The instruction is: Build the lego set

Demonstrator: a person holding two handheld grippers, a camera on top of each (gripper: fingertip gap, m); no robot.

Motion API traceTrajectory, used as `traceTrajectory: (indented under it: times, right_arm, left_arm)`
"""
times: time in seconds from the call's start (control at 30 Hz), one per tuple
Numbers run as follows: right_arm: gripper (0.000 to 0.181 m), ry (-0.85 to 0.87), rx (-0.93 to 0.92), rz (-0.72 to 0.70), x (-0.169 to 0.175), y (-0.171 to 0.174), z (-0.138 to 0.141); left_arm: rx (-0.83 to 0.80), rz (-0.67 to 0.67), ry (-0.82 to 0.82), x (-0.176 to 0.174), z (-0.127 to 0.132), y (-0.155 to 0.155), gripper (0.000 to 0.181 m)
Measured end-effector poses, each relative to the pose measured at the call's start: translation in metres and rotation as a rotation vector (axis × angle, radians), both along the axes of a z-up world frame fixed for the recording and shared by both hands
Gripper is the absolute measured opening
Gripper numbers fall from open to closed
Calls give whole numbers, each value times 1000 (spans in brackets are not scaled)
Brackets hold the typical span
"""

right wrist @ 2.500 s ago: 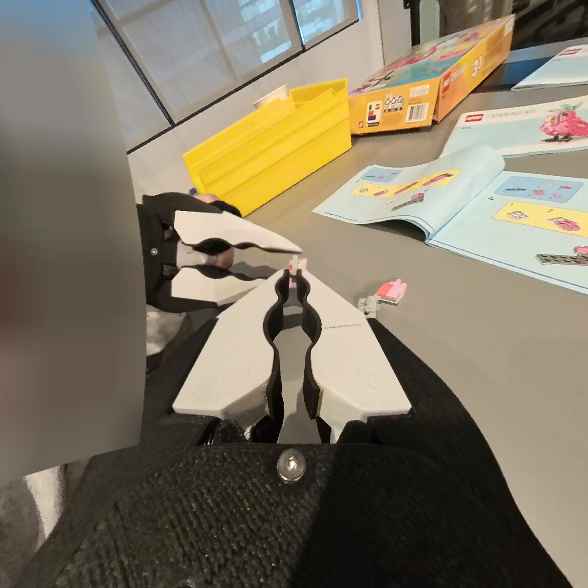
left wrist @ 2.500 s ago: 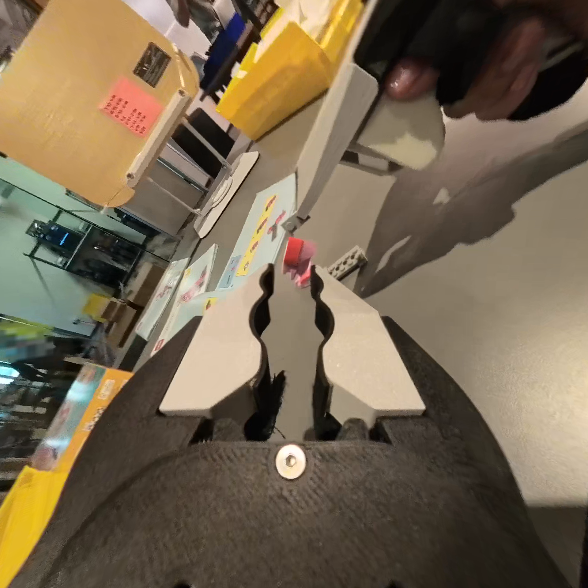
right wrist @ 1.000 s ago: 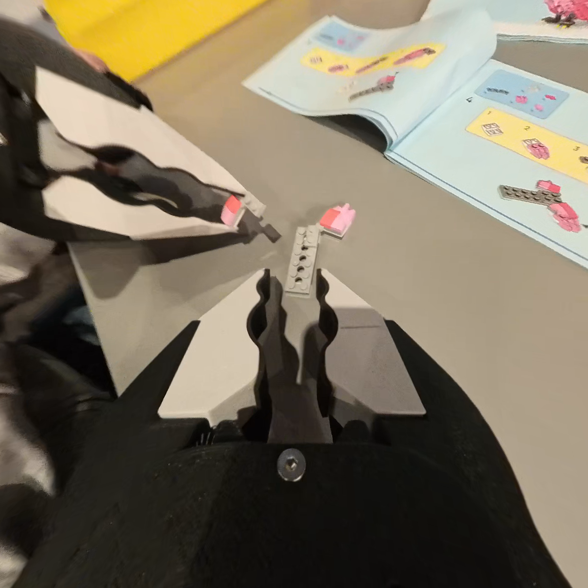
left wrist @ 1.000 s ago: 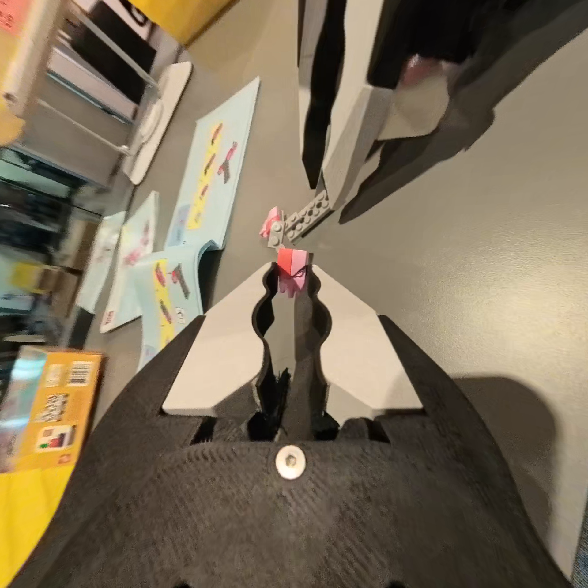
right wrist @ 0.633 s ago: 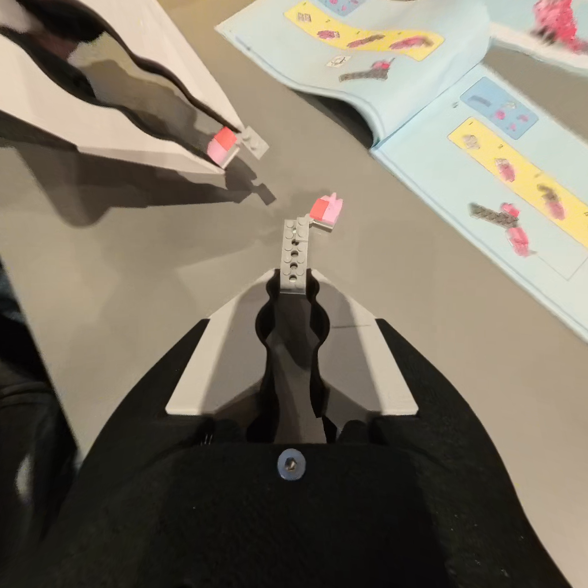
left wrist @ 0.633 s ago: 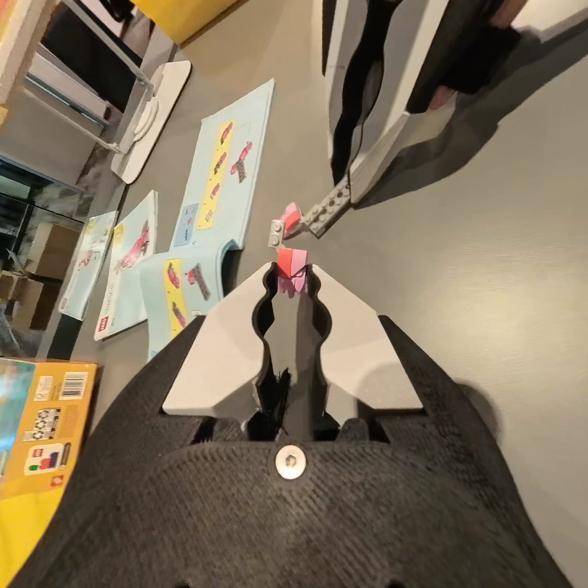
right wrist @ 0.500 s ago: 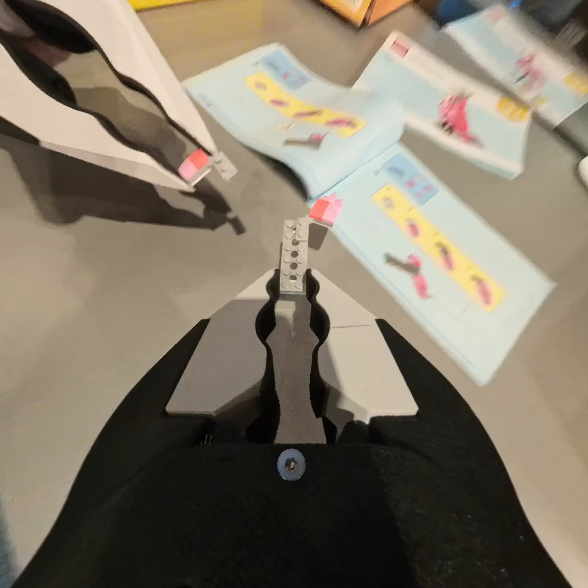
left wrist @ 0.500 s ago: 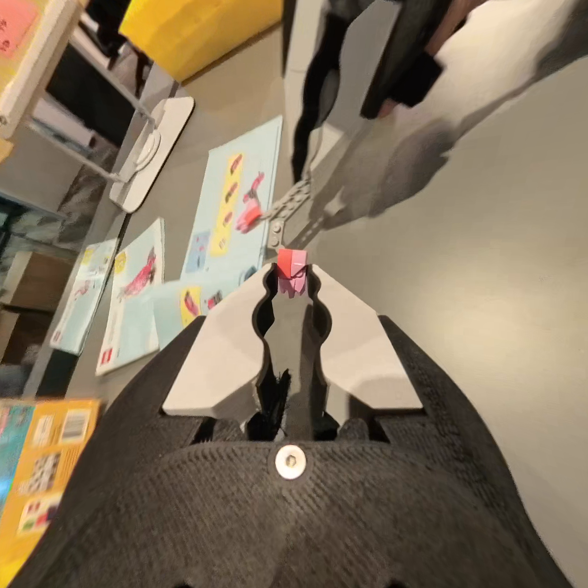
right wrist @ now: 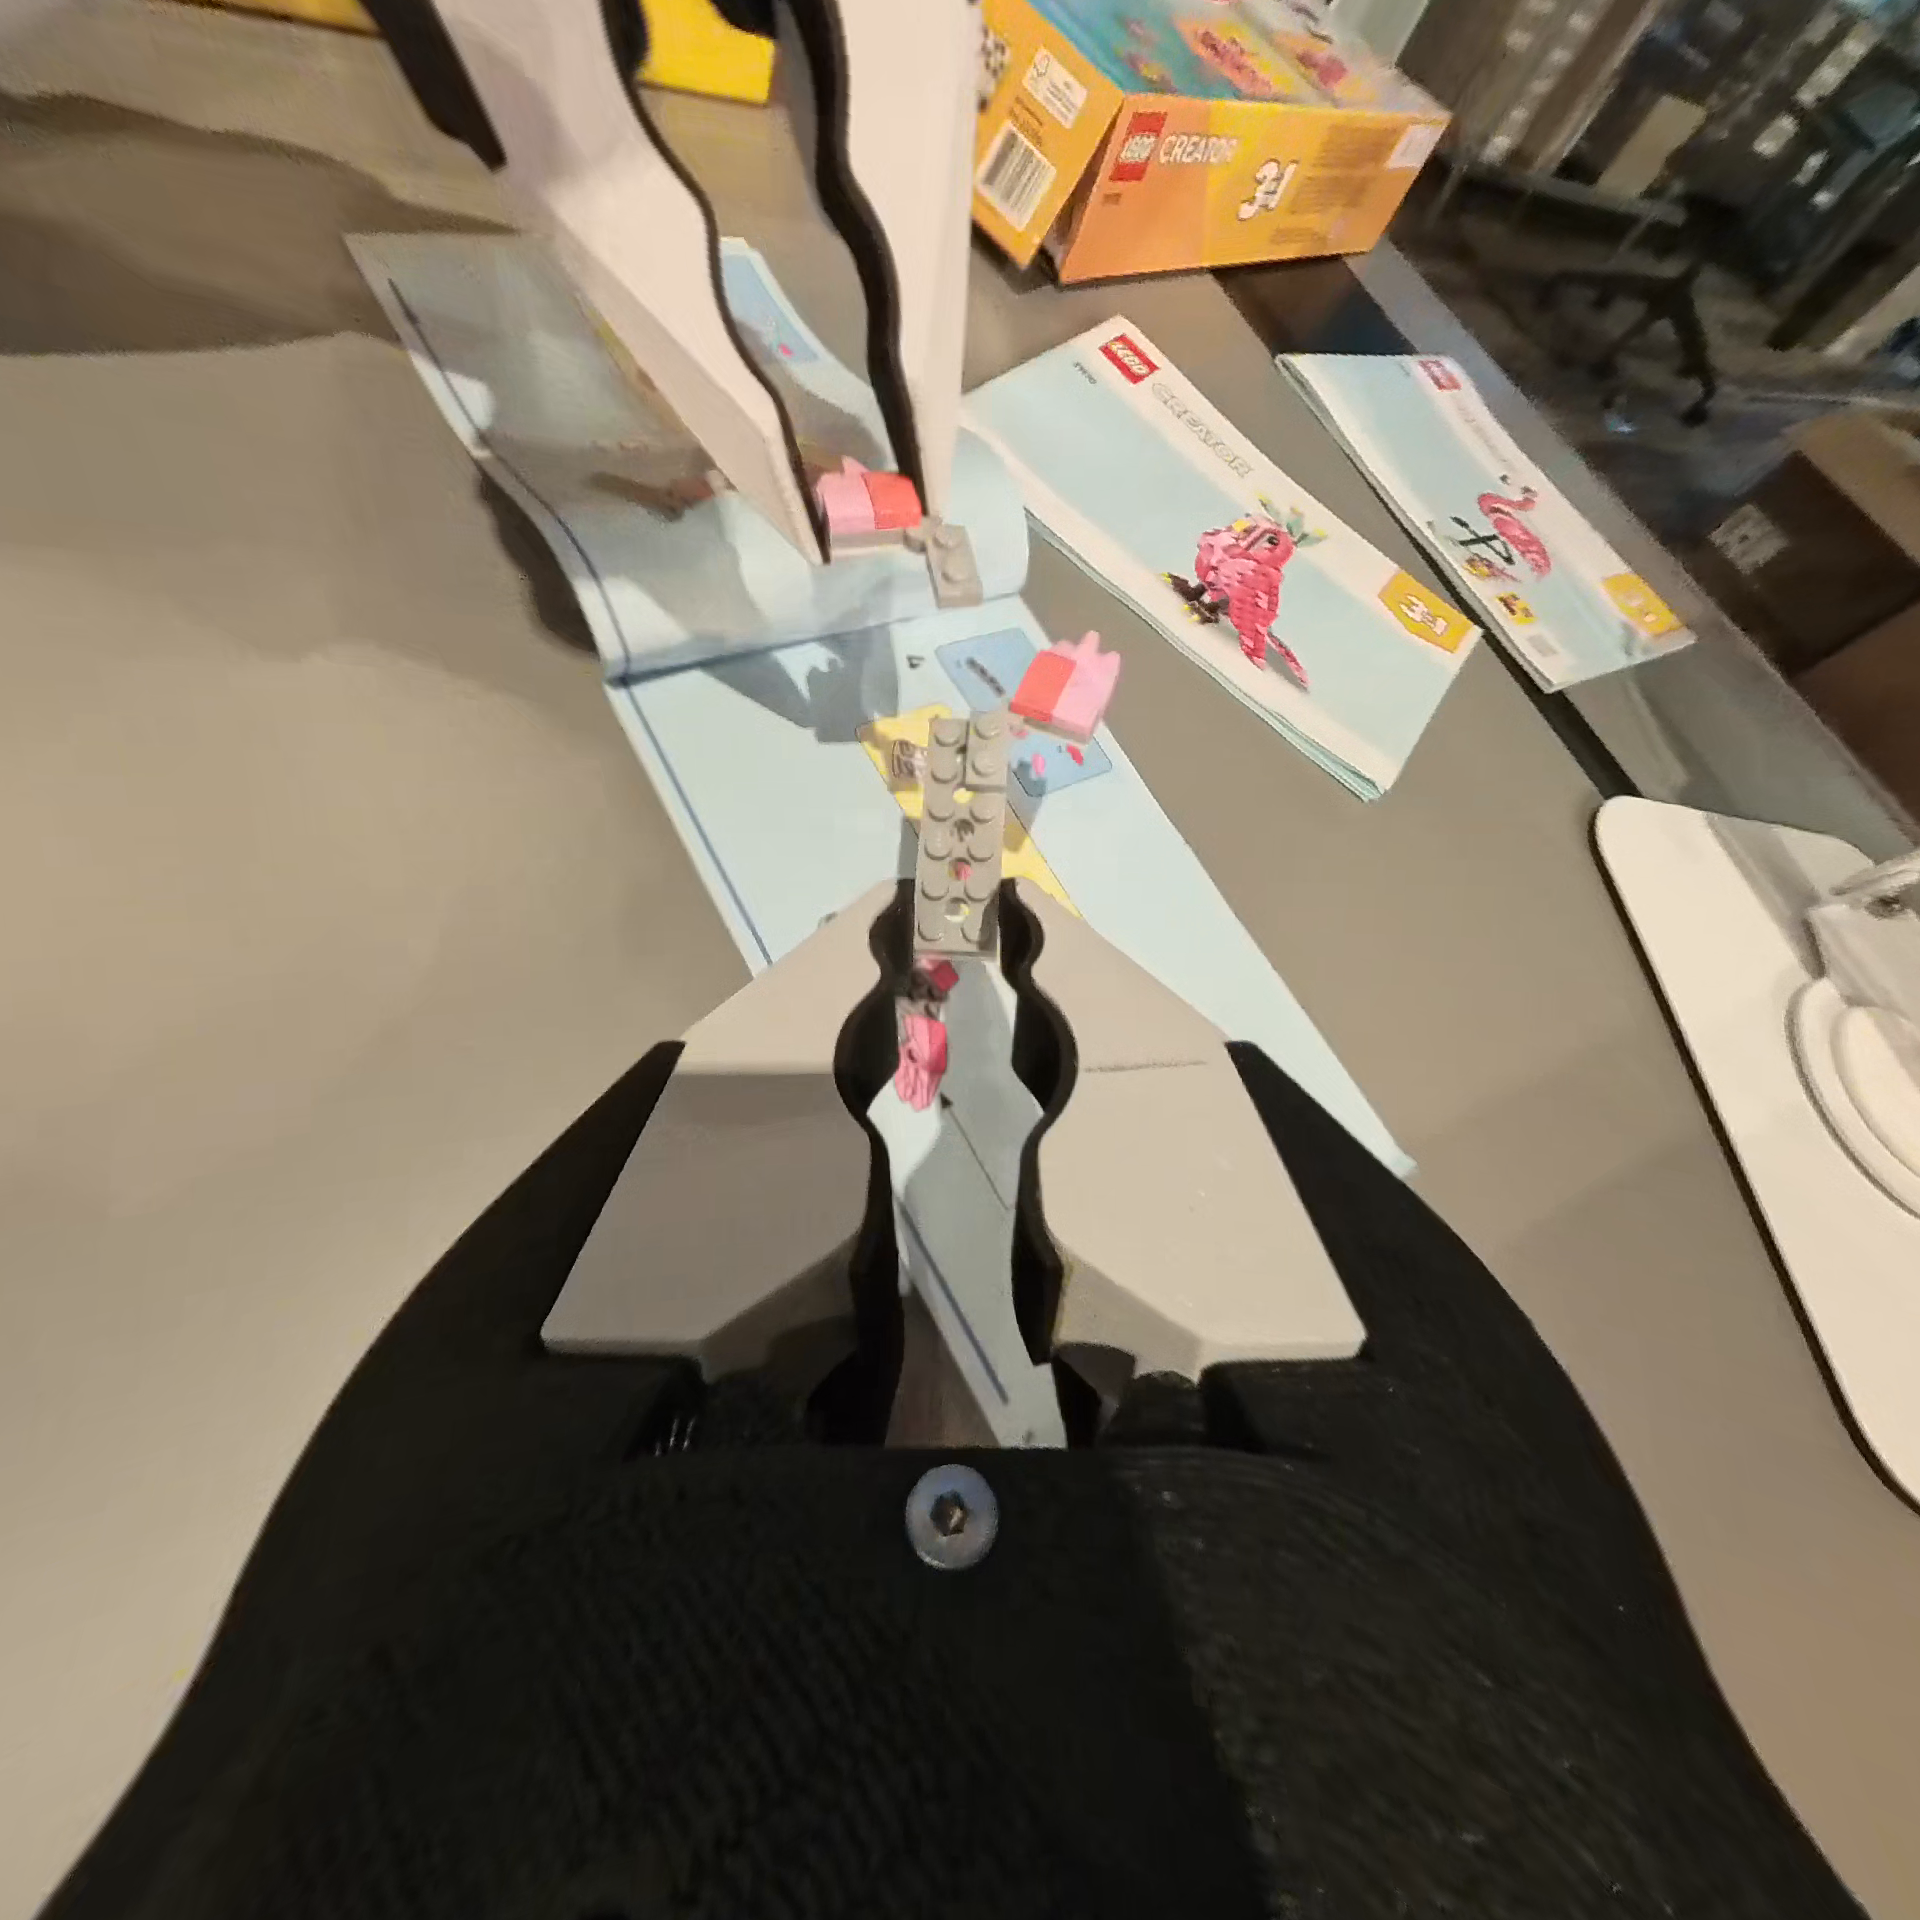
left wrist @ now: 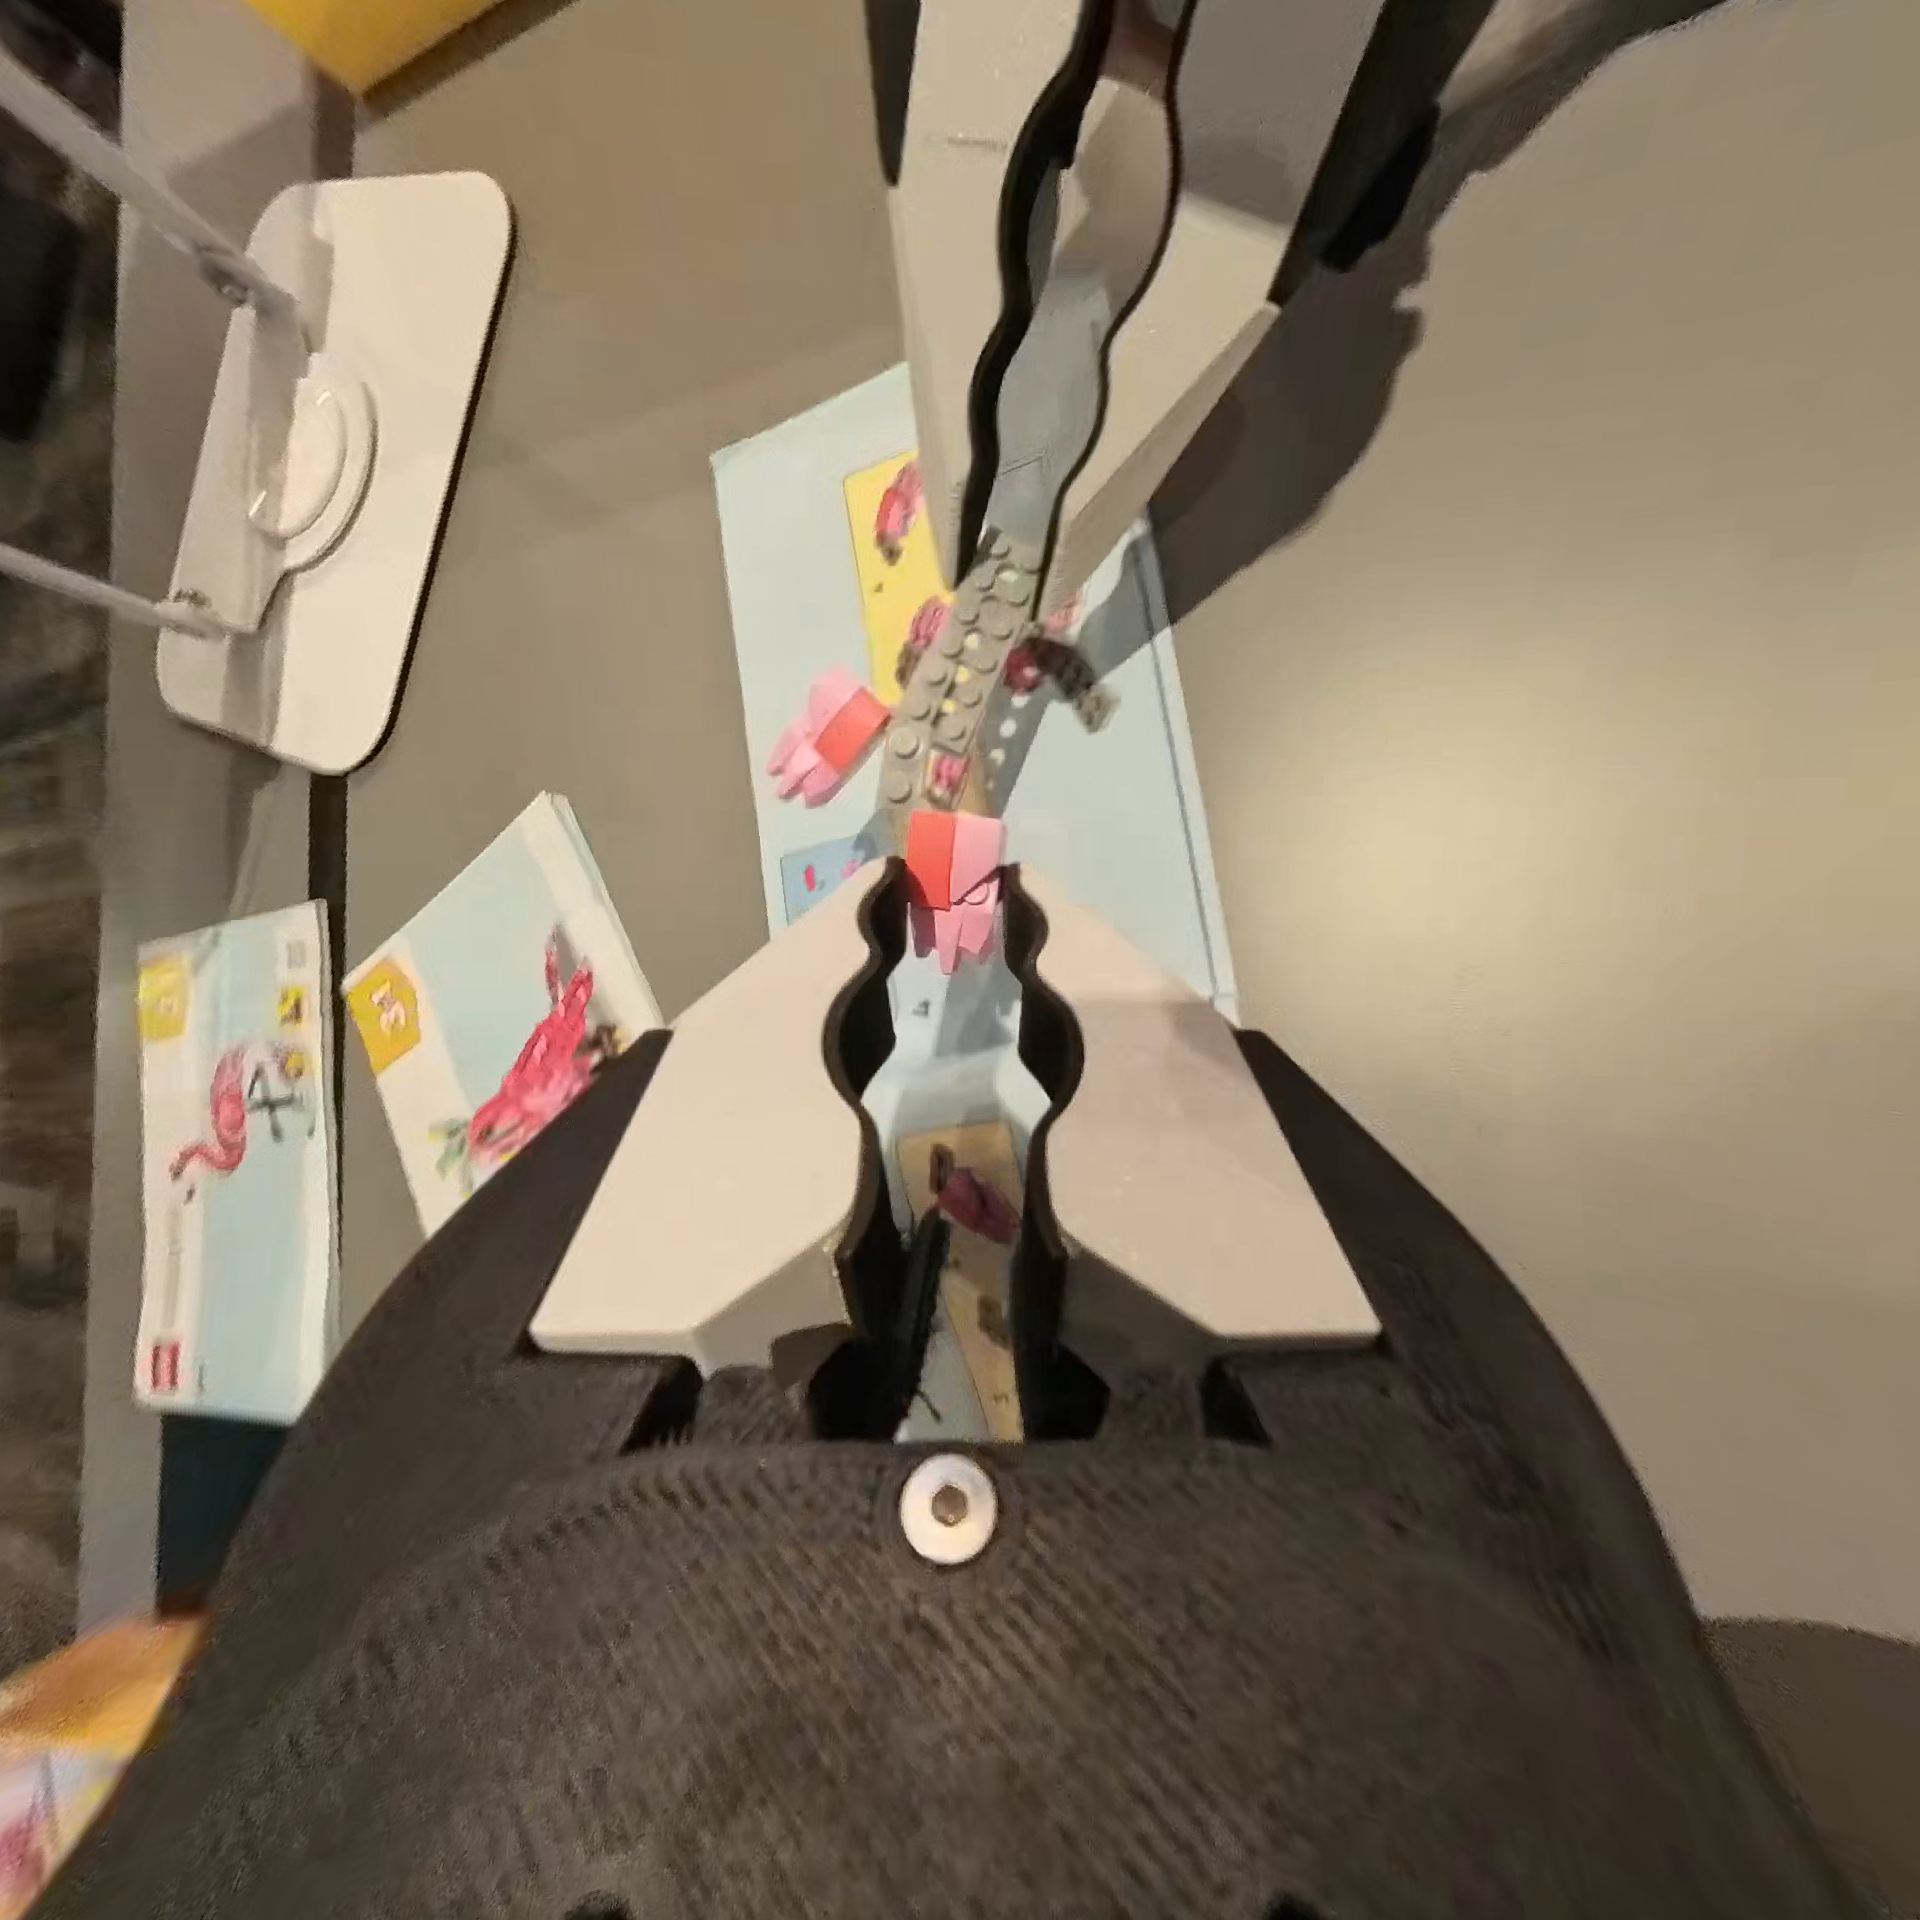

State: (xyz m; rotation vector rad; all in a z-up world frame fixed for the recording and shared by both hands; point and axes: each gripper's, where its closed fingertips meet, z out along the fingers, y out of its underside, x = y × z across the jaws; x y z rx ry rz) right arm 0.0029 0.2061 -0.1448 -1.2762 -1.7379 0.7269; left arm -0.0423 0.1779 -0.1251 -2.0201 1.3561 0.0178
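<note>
My left gripper is shut on a small pink and red brick assembly with a little grey plate at its end. My right gripper is shut on the near end of a long grey plate. That plate carries a pink and red piece at its far end. Both are held in the air above the open instruction booklet. The two grippers point at each other, tips close. In the left wrist view the grey plate ends just beyond my left fingertips.
Two closed booklets lie to the right of the open one. An orange set box stands at the back. A white stand base sits at the right edge. A yellow bin is farther off. Some 7 centimetres of space lies between my two pairs of fingers.
The right gripper has lifted the grey plate off the table. Both grippers have moved over the open booklet and now face each other tip to tip, pieces close.
</note>
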Motion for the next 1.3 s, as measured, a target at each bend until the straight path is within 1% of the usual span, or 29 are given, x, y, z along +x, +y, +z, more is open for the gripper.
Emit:
traceTrajectory:
  times: [0.07, 0.13, 0.2, 0.4, 0.57, 0.67, 0.8, 0.87, 1.03, 1.17, 1.3]
  right_arm:
    - [14, 15, -3, 14, 3, -2, 0]
    - [14, 52, -24, 45, 1, -8, 6]
    - [14, 74, -48, 67, -1, -14, 9]
    - [14, 29, -76, 116, -4, -27, -1]
    - [14, 33, -180, 115, 1, -24, 2]
    - [14, -16, -261, 136, 8, -24, -5]
    - [14, -68, -278, 147, 17, -20, -14]
    - [14, -78, -265, 138, 20, -17, -15]
    - [14, -90, -251, 129, 21, -14, -19]
    - [14, -86, -272, 126, 20, -14, -19]
    - [14, -83, -293, 122, 20, -14, -18]
  left_arm:
    - [-37, -60, -16, 7, -3, 0, 17]
    - [-84, -66, 2, 8, -10, 0, 17]
    - [-87, -88, 30, 9, -15, -4, 17]
    - [-124, -113, 11, 17, -17, -16, 17]
    - [-211, -115, 4, 19, -29, -21, 18]
    - [-238, -121, -17, 21, -32, -23, 18]
    - [-271, -134, -36, 30, -32, -28, 18]
    - [-266, -136, -30, 35, -32, -27, 18]
    - [-236, -80, 29, 32, -42, -14, 18]
    - [-261, -88, -52, 39, -45, -12, 18]
    - [-274, -92, -95, 37, -48, -10, 18]
